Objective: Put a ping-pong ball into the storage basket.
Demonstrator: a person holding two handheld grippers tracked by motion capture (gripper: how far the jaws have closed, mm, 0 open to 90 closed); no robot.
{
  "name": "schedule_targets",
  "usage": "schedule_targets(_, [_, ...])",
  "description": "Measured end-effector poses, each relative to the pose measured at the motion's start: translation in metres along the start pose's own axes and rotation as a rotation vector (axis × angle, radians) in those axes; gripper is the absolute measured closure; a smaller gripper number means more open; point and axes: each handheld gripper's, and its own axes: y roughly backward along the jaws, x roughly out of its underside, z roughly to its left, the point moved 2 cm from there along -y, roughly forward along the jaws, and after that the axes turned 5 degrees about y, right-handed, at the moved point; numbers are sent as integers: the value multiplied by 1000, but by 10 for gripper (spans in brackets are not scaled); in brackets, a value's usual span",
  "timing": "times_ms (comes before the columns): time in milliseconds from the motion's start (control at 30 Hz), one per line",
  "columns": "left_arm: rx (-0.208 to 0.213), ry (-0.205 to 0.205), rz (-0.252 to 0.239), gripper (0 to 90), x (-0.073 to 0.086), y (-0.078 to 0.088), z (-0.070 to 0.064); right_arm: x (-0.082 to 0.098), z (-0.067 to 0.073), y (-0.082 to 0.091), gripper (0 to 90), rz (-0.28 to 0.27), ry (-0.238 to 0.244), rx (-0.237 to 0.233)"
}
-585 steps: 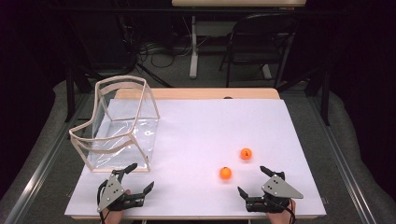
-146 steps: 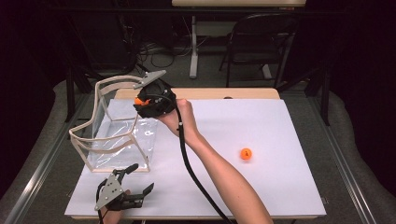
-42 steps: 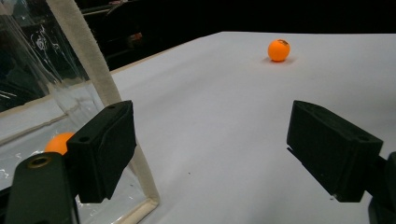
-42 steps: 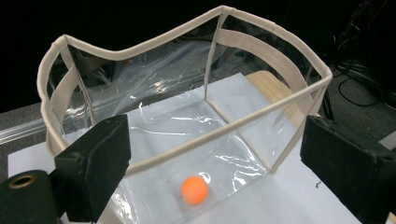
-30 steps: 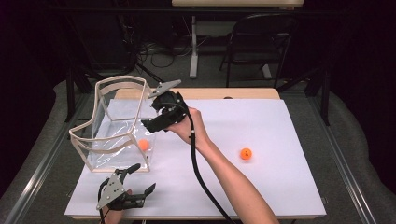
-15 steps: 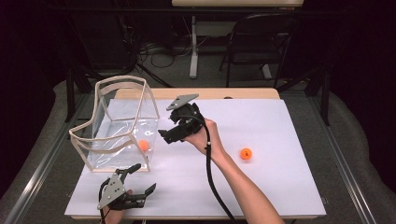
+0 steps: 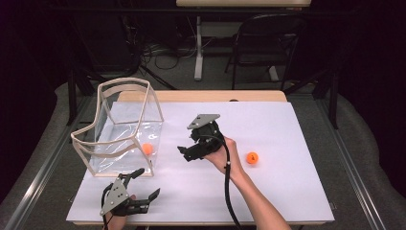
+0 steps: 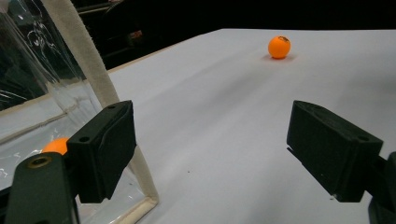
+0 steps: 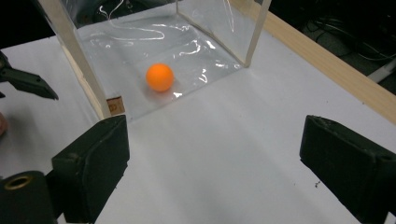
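Bearing an unreadable dark mark, the loose orange ball (image 7: 252, 157) lies beyond both spread, empty tongs (image 7: 187, 147).

Right gripper (image 7: 191, 146) mid-table, jaws wide apart; left gripper (image 7: 142, 187) low, jaws likewise

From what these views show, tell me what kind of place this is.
Likely a lab or workshop test bench: a white-covered table holding a clear bin and orange balls, with cables and a folding chair behind on the floor.
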Motion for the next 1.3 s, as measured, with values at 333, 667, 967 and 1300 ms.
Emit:
schedule_targets(333, [1,-4,4,160,0,-1,-1,37,8,3,78,19,-16,8])
schedule_targets(667, [-1,-1,5,160,1,-1,0,62,13,7,79,29,-38,11])
schedule_targets(967, [1,-3,6,160,1,-1,0,81,18,11,79,52,-42,22])
schedule_targets(1300, [3,-5,9,160,1,-1,0,100,23,18,79,65,-46,32])
